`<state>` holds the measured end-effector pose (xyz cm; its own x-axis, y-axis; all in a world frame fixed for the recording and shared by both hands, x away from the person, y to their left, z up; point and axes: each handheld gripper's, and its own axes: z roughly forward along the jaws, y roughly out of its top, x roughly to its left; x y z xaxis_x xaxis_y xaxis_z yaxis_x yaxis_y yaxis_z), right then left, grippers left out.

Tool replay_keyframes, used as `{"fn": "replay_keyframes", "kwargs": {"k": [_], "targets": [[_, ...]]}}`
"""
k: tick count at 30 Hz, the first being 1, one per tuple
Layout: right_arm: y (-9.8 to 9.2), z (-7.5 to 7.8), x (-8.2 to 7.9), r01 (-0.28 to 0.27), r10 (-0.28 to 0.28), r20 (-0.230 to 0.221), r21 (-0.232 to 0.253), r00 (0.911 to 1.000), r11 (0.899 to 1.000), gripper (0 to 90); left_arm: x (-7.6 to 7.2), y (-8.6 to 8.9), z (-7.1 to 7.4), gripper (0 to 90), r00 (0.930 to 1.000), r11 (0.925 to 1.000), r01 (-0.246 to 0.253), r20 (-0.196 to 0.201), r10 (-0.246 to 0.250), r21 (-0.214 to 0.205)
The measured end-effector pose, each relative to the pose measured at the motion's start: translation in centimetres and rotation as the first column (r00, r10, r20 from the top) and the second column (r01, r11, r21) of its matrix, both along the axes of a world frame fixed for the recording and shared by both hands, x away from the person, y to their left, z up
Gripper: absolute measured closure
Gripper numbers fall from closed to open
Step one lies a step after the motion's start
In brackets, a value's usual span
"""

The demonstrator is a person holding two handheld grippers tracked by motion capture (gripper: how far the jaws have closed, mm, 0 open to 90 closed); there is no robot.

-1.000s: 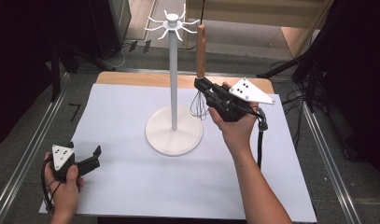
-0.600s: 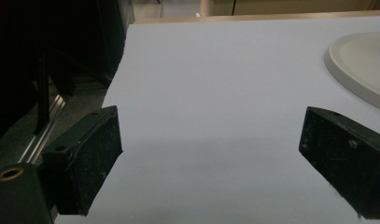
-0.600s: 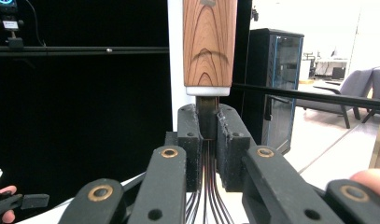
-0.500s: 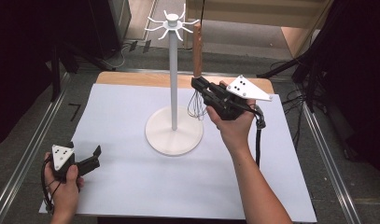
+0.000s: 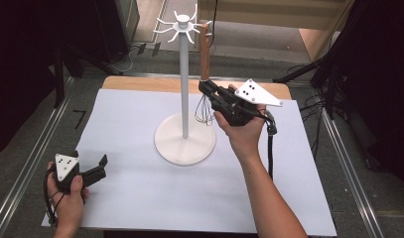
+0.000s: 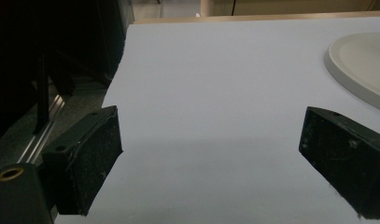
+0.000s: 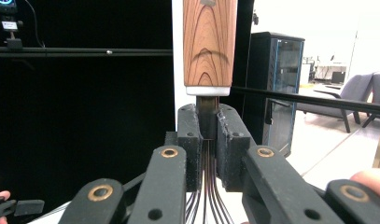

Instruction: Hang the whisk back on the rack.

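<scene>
Raised since a second ago, the whisk (image 5: 204,54) now has its wooden handle top level with the stand's hooks.

Left gripper (image 5: 101,164) rests low on the white sheet (image 5: 140,198), jaws wide and empty (its own view shows the stand (image 5: 185,84) base edge beyond its right jaw). Right gripper (image 5: 205,89) clamps the whisk's metal neck just below the handle; the right gripper view shows the wires fanning down between its jaws.

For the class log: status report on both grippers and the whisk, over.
Right gripper shut on whisk, handle up beside the stand hooks. Left gripper open, low over the white sheet. Nothing between whisk and hooks.
</scene>
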<state>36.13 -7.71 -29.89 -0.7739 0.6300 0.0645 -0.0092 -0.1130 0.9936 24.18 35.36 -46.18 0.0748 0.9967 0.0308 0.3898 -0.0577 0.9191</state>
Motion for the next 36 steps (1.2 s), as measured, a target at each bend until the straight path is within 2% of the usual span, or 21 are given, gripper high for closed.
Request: {"fn": "replay_keyframes", "kwargs": {"k": [13,19,36], "targets": [[0.6,-0.4,0.4,0.032,-0.033,0.044,0.006,0.9985,0.999,83.0,0.0,0.0,0.0,6.5,1.0,1.0,-0.001,0.0,0.001,0.002],[0.9,-0.7,0.5,0.037,-0.037,0.044,-0.001,0.9984,0.999,83.0,0.0,0.0,0.0,6.5,1.0,1.0,-0.001,0.002,0.001,0.002],[1.1,-1.4,0.6,0.04,-0.041,0.036,0.019,0.9985,0.999,83.0,0.0,0.0,0.0,6.5,1.0,1.0,0.0,0.001,0.0,0.001]]}}
